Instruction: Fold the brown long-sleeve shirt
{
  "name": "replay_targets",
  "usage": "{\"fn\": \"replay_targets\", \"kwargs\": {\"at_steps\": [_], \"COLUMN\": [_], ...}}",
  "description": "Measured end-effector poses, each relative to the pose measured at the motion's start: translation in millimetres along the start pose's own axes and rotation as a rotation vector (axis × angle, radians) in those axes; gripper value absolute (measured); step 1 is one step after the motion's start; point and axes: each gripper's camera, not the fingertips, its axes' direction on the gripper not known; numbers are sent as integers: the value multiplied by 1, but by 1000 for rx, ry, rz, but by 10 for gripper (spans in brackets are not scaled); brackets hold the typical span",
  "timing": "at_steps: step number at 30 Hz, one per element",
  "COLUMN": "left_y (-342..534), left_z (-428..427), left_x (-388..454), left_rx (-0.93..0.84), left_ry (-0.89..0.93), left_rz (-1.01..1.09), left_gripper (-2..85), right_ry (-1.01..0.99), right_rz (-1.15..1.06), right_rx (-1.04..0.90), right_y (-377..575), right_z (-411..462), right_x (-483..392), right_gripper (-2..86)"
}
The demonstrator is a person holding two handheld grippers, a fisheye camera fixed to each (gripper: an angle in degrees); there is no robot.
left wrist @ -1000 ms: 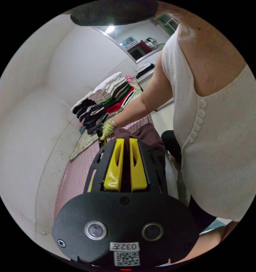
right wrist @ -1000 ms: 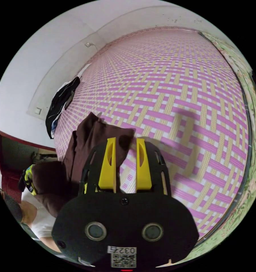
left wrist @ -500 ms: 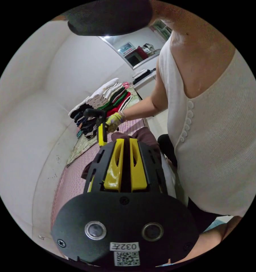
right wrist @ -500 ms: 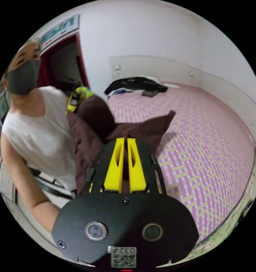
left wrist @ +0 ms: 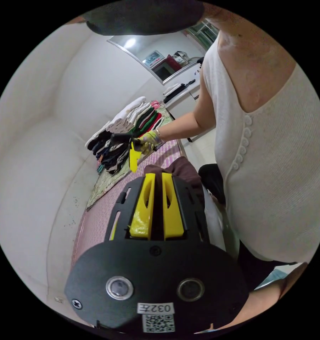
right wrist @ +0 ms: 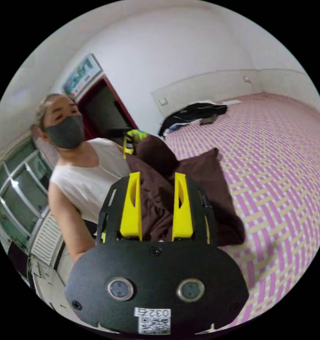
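Brown shirt mid-pickup, right claw just let go

Brown long-sleeve shirt [right wrist: 188, 184] sits bunched on the near edge of the pink woven mat [right wrist: 280, 170], one end lifted by the left gripper [left wrist: 155, 184], which is clamped tight on the cloth. Half a second back the right gripper [right wrist: 156, 205] was pinched on a corner; now its jaws are spread, with fabric behind them and nothing held. Looks like a regrip, so no real fold yet. Folded clothes pile [left wrist: 126, 125] sits far off by the wall.

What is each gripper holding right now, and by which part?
Left gripper: shut on the brown shirt, at a bunched fold; exact part unclear. Right gripper: open, holding nothing.
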Motion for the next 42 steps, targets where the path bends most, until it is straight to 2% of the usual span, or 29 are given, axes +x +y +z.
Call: {"fn": "replay_targets", "kwargs": {"at_steps": [3, 5, 7, 12, 15, 18, 21, 23, 25, 27, 30, 34, 36, 38, 42], "left_y": [-9, -16, -20, -34, -45, -56, -53, -26, -1, 14, 11, 15, 28, 50, 96], "left_z": [1, 2, 3, 4, 5, 13, 51, 117, 172, 208, 215, 222, 221, 183, 103], "left_x": [-6, -16, -25, -51, -74, -121, -200, -256, -278, -291, -314, -342, -355, -378, -392], "left_rx": [-5, -19, -22, -40, -98, -190, -284, -387, -454, -500, -481, -501, -488, -356, -164], "left_ry": [-5, -12, -10, 3, -18, -4, 73, 213, 352, 432, 509, 571, 621, 603, 522], "left_rz": [10, -5, -22, -67, -99, -179, -387, -551, -636, -680, -692, -729, -799, -933, -1121], "left_gripper": [40, 40, 40, 40, 40, 40, 40, 41, 41, 41, 43, 65, 81, 88, 103], "right_ry": [13, -57, -32, 114, 161, 134, 52, 46, 59, 10, 18, 130, 75, 50, 224], "right_rz": [69, 82, 89, 77, 46, 61, 293, 568, 722, 756, 740, 799, 773, 726, 699], "right_rx": [7, -39, -83, -154, -48, 135, 290, 335, 329, 402, 436, 449, 453, 458, 394], "right_y": [14, 19, 20, 15, 12, 10, 21, 45, 65, 77, 73, 68, 67, 65, 59], "right_z": [-16, -15, -11, -5, -32, -83, -127, -135, -130, -131, -136, -144, -139, -129, -103], "right_x": [16, 24, 26, 16, -9, -26, 14, 72, 107, 121, 118, 116, 115, 100, 61], "right_gripper": [150, 165, 166, 99, 59, 41, 36, 36, 37, 37, 37, 62, 93, 120, 135]}}
